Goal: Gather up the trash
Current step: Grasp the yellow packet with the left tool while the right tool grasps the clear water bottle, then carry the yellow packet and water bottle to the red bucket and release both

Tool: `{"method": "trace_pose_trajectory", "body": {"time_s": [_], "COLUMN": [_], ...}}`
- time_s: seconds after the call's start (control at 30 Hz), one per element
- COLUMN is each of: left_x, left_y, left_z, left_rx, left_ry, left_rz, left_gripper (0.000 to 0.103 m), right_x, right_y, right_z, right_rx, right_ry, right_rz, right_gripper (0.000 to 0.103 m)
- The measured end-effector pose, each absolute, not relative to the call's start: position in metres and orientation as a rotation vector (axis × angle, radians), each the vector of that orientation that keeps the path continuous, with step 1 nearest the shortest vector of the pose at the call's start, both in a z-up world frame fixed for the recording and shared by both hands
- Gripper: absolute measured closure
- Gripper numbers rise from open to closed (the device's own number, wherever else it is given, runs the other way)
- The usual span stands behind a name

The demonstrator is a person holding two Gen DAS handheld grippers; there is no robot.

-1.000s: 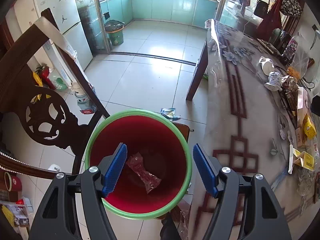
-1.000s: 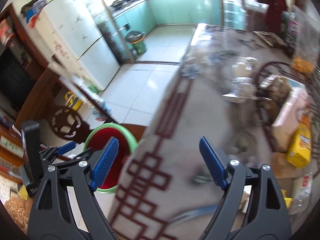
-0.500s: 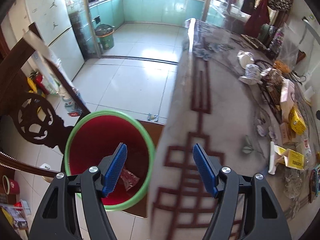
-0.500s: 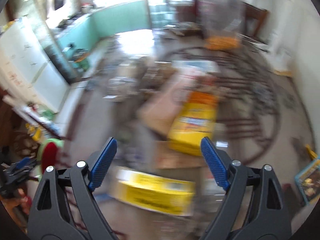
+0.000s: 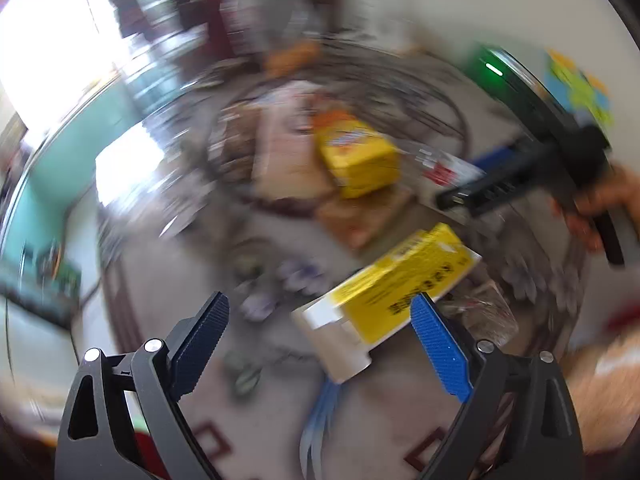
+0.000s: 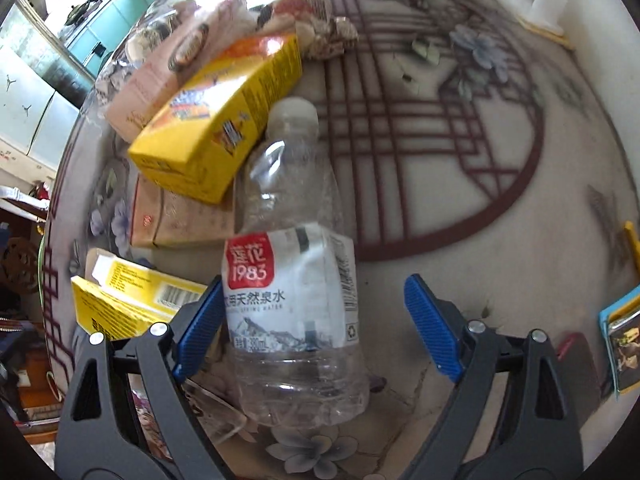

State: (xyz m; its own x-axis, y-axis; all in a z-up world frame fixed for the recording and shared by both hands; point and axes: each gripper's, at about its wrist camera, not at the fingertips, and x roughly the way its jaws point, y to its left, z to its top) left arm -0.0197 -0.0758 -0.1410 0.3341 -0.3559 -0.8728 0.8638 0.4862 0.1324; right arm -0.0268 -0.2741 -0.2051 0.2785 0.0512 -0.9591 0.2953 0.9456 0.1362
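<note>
In the right wrist view an empty clear plastic water bottle [image 6: 290,280] with a white and red label lies on the table between the jaws of my right gripper [image 6: 316,320], which is open; the left pad is close to the bottle, the right pad stands apart. In the blurred left wrist view my left gripper [image 5: 320,340] is open and empty above the table, with a flat yellow box [image 5: 404,280] between its fingers. The right gripper [image 5: 516,176] shows there at the right, held by a hand.
A yellow carton [image 6: 224,120] leans on pink and tan boxes [image 6: 176,220] beside the bottle's neck. Another yellow box [image 6: 128,300] lies at the left. Blue straps [image 5: 320,420] lie on the patterned table cover [image 6: 460,160]. Small cards [image 6: 620,340] sit at the right edge.
Both grippers swung from the red bin over to the cluttered table. The right gripper came down around the water bottle. The left view is blurred by motion.
</note>
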Motion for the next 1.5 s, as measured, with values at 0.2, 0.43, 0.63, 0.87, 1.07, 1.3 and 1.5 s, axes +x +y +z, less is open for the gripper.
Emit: {"method": "trace_pose_trajectory", "body": {"time_s": [0.2,0.43,0.63,0.87,1.07,1.3,1.5], "left_x": [-0.029,-0.015,-0.025,-0.028,-0.029,-0.023,-0.011], "left_y": [-0.137,-0.164,-0.161,-0.129,-0.095,-0.072,-0.065], "left_z": [-0.183,-0.202,-0.186,-0.156,-0.141,-0.128,-0.123], "left_rx": [0.989,0.892,0.771,0.489,0.330,0.250,0.180], "left_ry": [0.982,1.126,1.107,1.127,1.148,1.125,1.098], "left_rz": [-1.071,-1.055,-1.035,-0.927,-0.834,-0.753,-0.718], "left_gripper": [0.017,0.055,0.065,0.067,0.067,0.067,0.067], "right_x": [-0.030,-0.036,-0.037,-0.024,-0.015,-0.021,-0.034], "right_y": [-0.277,-0.289,-0.311,-0.311,-0.298,-0.304,-0.317], "right_z": [-0.206,-0.201,-0.188,-0.195,-0.213,-0.201,-0.175], "right_rx": [0.323,0.355,0.386,0.392,0.358,0.401,0.458], "right_ry": [1.284,1.259,1.227,1.250,1.303,1.259,1.184], "right_rz": [-0.124,-0.094,-0.092,-0.080,-0.066,-0.080,-0.110], "right_gripper": [0.015,0.014,0.014,0.014,0.015,0.047,0.047]}}
